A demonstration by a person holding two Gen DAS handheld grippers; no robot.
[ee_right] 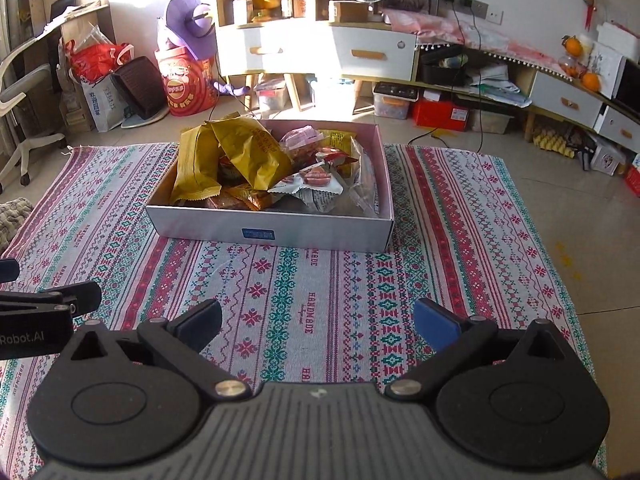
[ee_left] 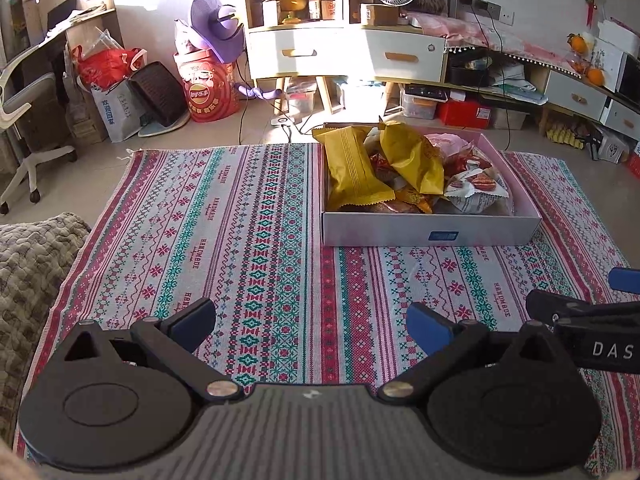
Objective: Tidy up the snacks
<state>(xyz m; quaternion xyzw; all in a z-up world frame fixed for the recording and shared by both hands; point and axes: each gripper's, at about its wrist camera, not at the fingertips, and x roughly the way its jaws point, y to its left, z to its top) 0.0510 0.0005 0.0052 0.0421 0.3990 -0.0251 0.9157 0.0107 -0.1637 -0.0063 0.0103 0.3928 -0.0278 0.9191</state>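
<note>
The box [ee_left: 430, 236] of snacks [ee_left: 354, 168] sits ahead of both grippers — well apart. Left gripper [ee_left: 310, 326] and right gripper [ee_right: 318, 322] hover level over the cloth [ee_left: 240, 220], jaws spread, empty.

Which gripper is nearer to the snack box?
Right, though only slightly. The right gripper sits almost straight in front of the snack box, fingers open. The left gripper is off to the box's left, also open and empty.

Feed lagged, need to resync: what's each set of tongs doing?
Left tongs: open, holding nothing, above the cloth.
Right tongs: open, holding nothing.
</note>
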